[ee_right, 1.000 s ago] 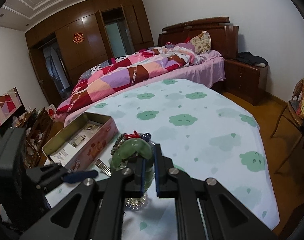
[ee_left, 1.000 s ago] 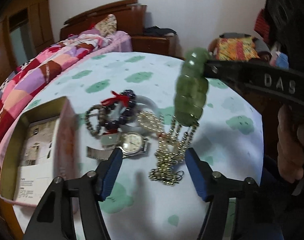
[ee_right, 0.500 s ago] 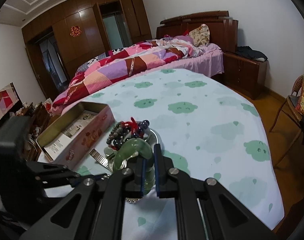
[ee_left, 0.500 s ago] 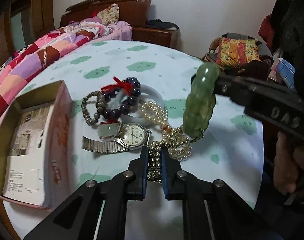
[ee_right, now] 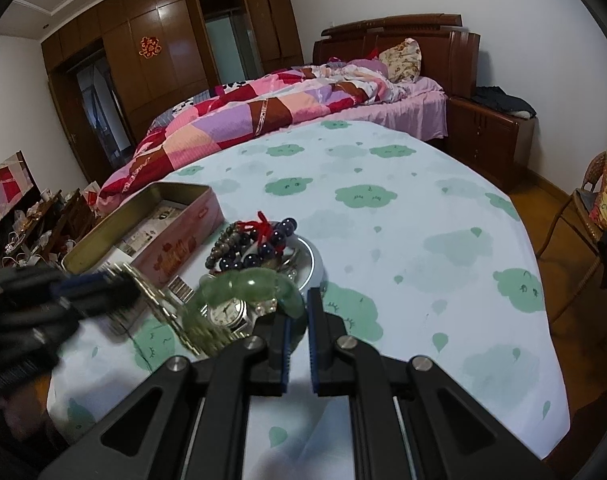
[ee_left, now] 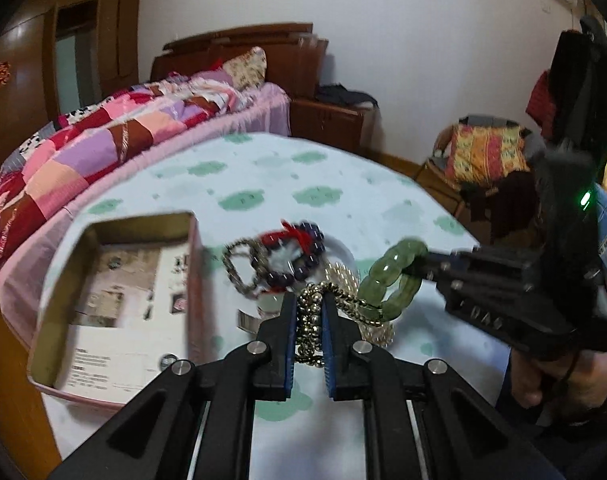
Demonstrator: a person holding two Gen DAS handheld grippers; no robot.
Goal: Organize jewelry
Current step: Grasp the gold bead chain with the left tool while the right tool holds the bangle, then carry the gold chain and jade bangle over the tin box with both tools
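My left gripper (ee_left: 308,310) is shut on a gold bead necklace (ee_left: 309,320) and holds it lifted over the jewelry pile. My right gripper (ee_right: 298,314) is shut on a green jade bracelet (ee_right: 247,282), which also shows in the left wrist view (ee_left: 391,276). The necklace still threads through the bracelet. A dark purple bead bracelet with a red tassel (ee_left: 299,248), a brown bead bracelet (ee_left: 239,264), a wristwatch (ee_right: 227,314) and a pearl strand (ee_left: 343,274) lie on the tablecloth. An open pink tin box (ee_left: 115,300) stands to the left.
The round table has a white cloth with green clouds (ee_right: 423,220). A bed with a patchwork quilt (ee_right: 263,112) is behind it. A wooden nightstand (ee_right: 487,136) and a chair with cushions (ee_left: 487,152) stand to the right.
My left gripper closed on the gold necklace and lifted it toward the tin box side. My right gripper lowered and tilted the jade bracelet closer to the pile.
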